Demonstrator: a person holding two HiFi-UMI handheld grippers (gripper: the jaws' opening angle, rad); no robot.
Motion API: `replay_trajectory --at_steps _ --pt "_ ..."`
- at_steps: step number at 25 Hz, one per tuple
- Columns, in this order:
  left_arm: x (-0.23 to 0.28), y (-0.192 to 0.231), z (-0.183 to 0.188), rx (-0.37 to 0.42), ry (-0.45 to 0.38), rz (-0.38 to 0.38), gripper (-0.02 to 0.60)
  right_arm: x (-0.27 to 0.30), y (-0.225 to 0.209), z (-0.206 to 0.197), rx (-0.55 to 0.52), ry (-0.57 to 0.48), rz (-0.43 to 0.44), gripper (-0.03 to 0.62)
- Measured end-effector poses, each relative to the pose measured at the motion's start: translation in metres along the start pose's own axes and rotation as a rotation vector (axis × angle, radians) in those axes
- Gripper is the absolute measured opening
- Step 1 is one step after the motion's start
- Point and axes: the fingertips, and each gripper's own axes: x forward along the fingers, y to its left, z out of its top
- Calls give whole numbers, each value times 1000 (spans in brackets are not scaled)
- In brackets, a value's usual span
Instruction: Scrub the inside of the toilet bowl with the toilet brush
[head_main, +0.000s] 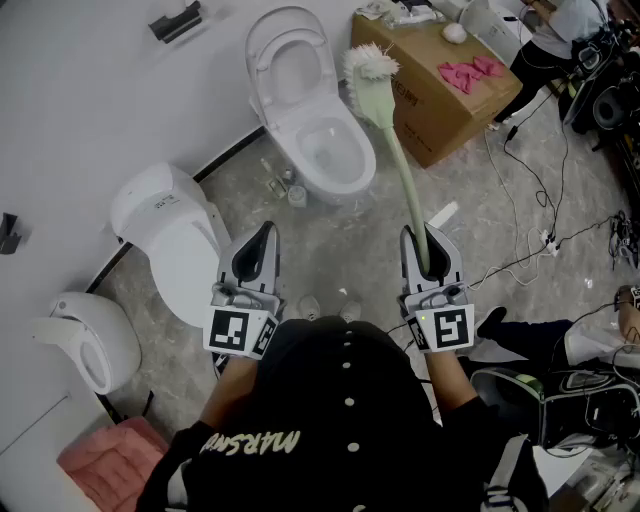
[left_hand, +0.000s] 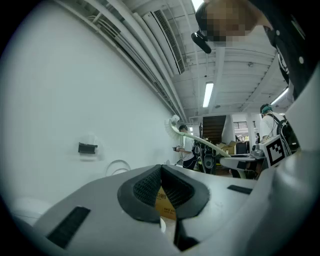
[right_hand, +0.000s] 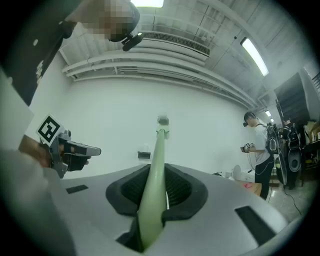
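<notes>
Currently: right gripper (head_main: 426, 248) clamped on toilet brush (head_main: 397, 155); left gripper (head_main: 257, 247) closed, empty.
Your right jaws pinch the lower end of the pale green handle. Your left jaws press together on nothing. The bristle head is raised just right of the open toilet bowl (head_main: 330, 150), outside it, in front of the cardboard box (head_main: 430, 110).
</notes>
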Motion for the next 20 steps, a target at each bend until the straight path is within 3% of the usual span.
replay_trajectory --at_steps 6,20 --pt "-8 -10 -2 2 4 0 25 -10 4 -1 1 4 13 83" --pt "10 -45 -12 -15 30 41 26 -12 -42 -8 57 -17 37 84"
